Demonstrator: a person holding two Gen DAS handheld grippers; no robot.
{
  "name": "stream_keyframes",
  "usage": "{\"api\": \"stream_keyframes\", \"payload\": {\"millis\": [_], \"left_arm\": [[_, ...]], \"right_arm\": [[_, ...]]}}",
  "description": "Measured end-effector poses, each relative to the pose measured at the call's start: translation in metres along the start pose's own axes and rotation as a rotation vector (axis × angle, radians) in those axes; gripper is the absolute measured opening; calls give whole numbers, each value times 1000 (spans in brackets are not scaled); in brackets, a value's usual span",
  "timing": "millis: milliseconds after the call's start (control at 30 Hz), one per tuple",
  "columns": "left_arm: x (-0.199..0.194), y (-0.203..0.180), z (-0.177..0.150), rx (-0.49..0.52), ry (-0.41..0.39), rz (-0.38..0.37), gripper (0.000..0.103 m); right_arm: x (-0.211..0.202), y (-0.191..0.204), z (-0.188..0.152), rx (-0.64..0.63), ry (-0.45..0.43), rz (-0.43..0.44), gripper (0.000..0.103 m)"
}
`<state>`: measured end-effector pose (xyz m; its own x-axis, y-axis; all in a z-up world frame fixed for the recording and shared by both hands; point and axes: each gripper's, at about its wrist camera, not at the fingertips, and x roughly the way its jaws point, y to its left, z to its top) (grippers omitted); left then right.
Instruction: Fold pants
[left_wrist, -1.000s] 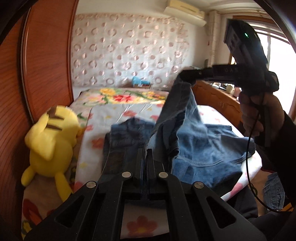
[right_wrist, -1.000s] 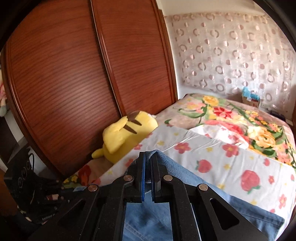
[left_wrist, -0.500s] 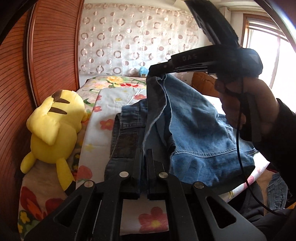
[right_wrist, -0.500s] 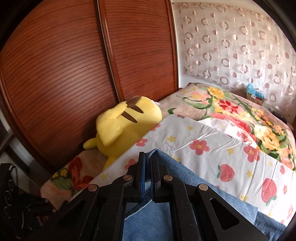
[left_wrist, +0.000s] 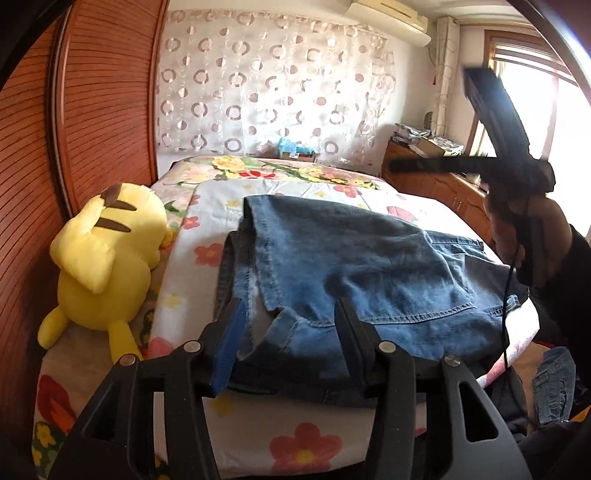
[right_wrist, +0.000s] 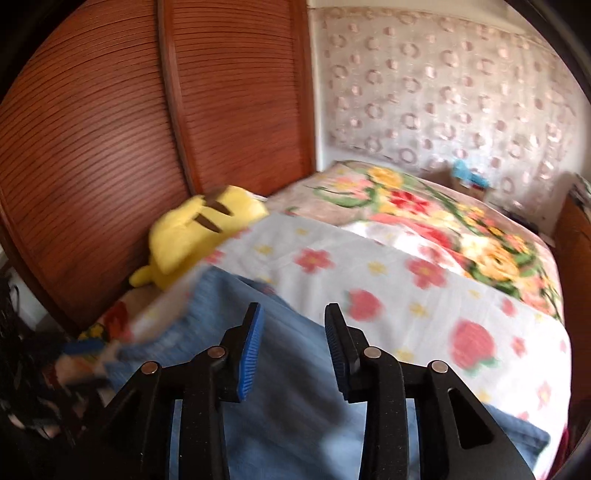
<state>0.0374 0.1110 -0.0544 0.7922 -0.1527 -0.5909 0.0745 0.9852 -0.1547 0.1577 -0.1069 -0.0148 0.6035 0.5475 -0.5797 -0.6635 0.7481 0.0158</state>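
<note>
Letting go cleanly is the step in hand: in the left wrist view the left claw (left_wrist: 288, 325) is opening, released, its jaws straddling the folded jeans (left_wrist: 369, 266) lying on the bed (left_wrist: 295, 446); easing straight back should keep the layers flat. At three o'clock the right claw (left_wrist: 402, 165) is hovering. In the right wrist view the right claw (right_wrist: 293, 332) is opening over denim (right_wrist: 288, 406), gripping nothing; only here is the cupboard door (right_wrist: 110, 129) filling nine o'clock.

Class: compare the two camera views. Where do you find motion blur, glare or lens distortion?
Left wrist view: mostly sharp; the window is blown out, the right gripper smeared, the wardrobe bowed by the fisheye. Right wrist view: blurred throughout, the jeans and plush toy softened.
</note>
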Motion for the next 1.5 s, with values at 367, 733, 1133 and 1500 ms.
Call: {"api": "stream_keyframes", "payload": {"millis": [367, 733, 1133, 1500], "left_arm": [[37, -3, -17, 5, 121, 16, 44], [42, 1, -22, 0, 133, 21, 44], [44, 1, -26, 0, 130, 23, 39], [29, 9, -25, 7, 96, 26, 6]], "right_arm": [[26, -60, -62, 243, 151, -5, 39], [32, -52, -46, 228, 146, -35, 11], [-21, -31, -30, 107, -109, -55, 7], [-21, -48, -57, 149, 46, -64, 19]]}}
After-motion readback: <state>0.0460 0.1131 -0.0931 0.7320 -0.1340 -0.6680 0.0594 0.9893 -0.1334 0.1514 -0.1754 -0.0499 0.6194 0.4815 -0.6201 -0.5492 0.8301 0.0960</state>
